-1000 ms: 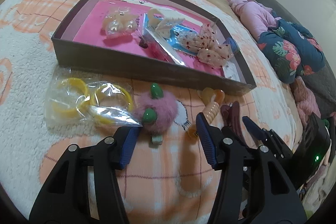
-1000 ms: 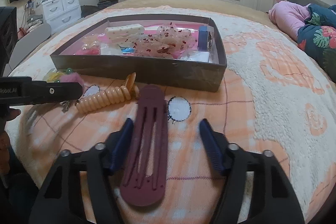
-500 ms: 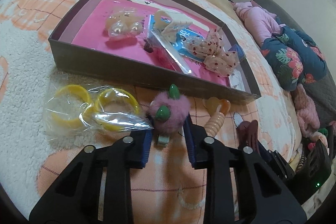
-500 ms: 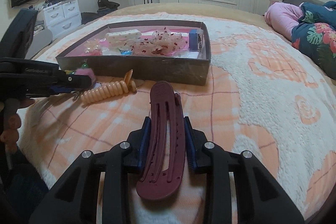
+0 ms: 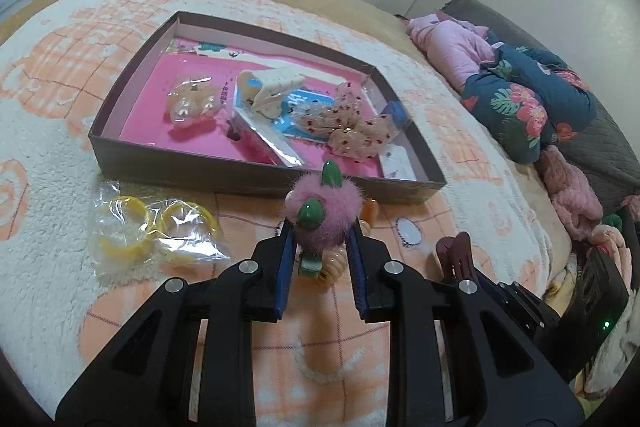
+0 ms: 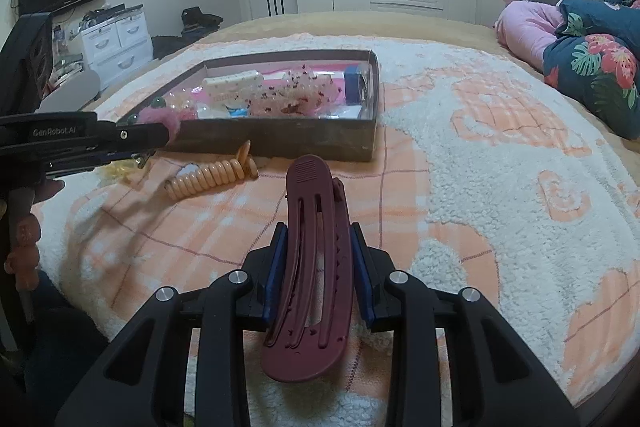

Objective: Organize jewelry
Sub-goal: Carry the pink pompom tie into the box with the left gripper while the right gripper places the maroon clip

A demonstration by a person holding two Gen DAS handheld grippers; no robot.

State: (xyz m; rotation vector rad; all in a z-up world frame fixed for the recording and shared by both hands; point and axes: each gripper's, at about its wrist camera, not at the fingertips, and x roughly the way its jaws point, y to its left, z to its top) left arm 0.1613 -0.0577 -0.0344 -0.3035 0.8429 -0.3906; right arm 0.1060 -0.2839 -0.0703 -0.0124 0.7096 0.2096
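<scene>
My left gripper point(image 5: 320, 247) is shut on a fluffy pink hair clip with green leaves point(image 5: 320, 213) and holds it above the blanket, just in front of the brown box point(image 5: 248, 171). The clip also shows in the right wrist view point(image 6: 160, 115). My right gripper point(image 6: 318, 263) is shut on a long maroon hair clip point(image 6: 314, 251), lifted off the blanket; its tip shows in the left wrist view point(image 5: 454, 253). The box point(image 6: 280, 141) has a pink floor and holds several hair accessories, among them a dotted bow point(image 5: 348, 131) and a cream claw clip point(image 5: 272, 91).
An orange spiral hair tie point(image 6: 212, 177) lies on the blanket before the box. A clear bag of yellow rings point(image 5: 152, 227) lies left of my left gripper. Folded clothes and floral bedding point(image 5: 532, 107) are piled at the right. Drawers point(image 6: 116, 43) stand beyond the bed.
My left gripper closed on the fluffy pink clip and lifted it toward the box. My right gripper closed on the maroon clip and raised it off the blanket.
</scene>
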